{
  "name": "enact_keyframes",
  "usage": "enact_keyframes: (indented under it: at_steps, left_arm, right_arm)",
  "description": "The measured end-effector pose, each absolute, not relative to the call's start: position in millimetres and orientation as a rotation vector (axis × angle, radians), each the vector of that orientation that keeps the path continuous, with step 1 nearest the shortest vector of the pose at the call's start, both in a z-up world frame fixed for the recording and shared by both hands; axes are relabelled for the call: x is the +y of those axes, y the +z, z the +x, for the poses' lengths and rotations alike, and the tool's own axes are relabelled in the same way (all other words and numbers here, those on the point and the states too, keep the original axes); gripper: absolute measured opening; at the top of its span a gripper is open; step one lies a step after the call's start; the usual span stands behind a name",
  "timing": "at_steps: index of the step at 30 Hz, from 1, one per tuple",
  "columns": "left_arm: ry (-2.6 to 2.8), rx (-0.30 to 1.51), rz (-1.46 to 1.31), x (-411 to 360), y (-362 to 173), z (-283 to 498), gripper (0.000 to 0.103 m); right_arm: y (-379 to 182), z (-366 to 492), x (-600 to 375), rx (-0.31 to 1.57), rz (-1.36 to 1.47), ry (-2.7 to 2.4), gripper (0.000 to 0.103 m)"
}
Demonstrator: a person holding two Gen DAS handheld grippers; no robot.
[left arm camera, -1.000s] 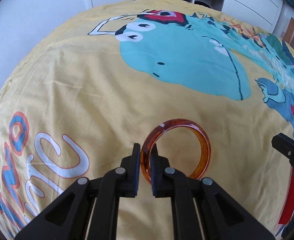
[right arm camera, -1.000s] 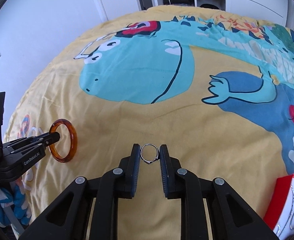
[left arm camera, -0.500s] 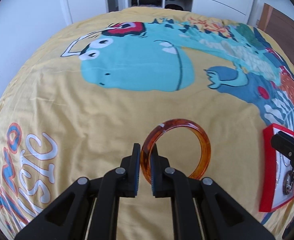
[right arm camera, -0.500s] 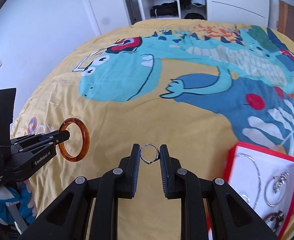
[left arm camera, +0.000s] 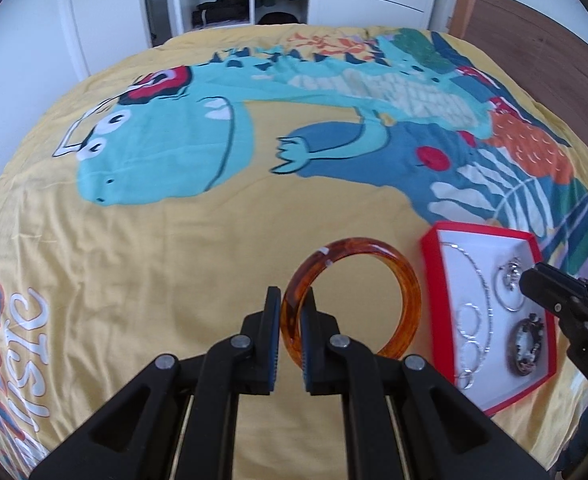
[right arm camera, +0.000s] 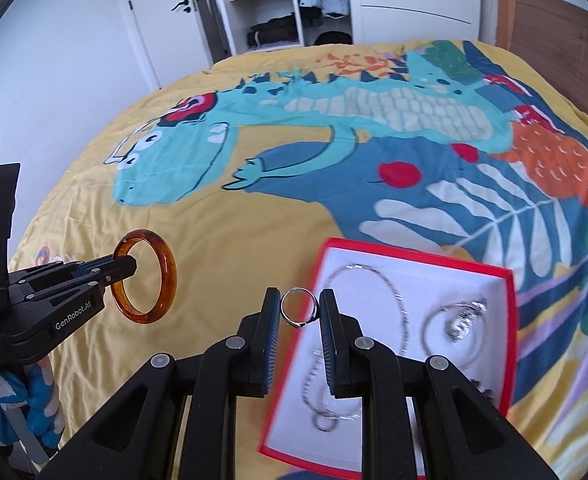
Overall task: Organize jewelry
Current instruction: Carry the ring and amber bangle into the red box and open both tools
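Observation:
My left gripper [left arm camera: 291,312] is shut on the rim of an amber bangle [left arm camera: 408,300], which hangs in the air above the yellow bedspread. The same bangle [right arm camera: 165,272] and left gripper [right arm camera: 123,266] show at the left of the right wrist view. My right gripper [right arm camera: 300,310] is shut on a small silver ring [right arm camera: 298,307], held over the left edge of a red jewelry box [right arm camera: 510,312] with a white lining. The box [left arm camera: 430,256] holds a silver chain [right arm camera: 398,304], hoop earrings and a round brooch [left arm camera: 524,342]. The right gripper's fingers [left arm camera: 554,292] reach in over the box.
A bed with a yellow dinosaur-print cover [left arm camera: 173,240] fills both views. An open wardrobe [right arm camera: 277,12] and a white door [right arm camera: 161,20] stand beyond the bed's far end. A wooden headboard [right arm camera: 554,28] lies at the right. A hand in a blue glove [right arm camera: 33,408] holds the left gripper.
Both grippers have swung to the right across the bed with their pieces still held. The red box has come fully into both views and now lies under the right gripper.

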State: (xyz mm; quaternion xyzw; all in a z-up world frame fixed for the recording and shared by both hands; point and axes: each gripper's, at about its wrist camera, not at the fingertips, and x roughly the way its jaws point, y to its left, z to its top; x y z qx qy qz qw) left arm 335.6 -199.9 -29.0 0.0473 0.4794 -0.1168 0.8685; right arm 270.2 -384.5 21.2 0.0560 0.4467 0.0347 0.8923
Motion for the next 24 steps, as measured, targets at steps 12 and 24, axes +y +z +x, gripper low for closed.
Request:
enact_keyframes:
  at_steps: [12, 24]
  left_arm:
    - [-0.4, 1.034, 0.154, -315.6, -49.5, 316.4, 0.008]
    - [-0.387, 1.076, 0.237, -376.6, -95.6, 334.2, 0.008]
  right_arm:
    - [-1.7, 246.4, -474.2, 0.971, 0.14, -0.044, 0.019]
    - [-51.1, 266.0, -509.8, 1.053, 0.133, -0.02, 0.019]
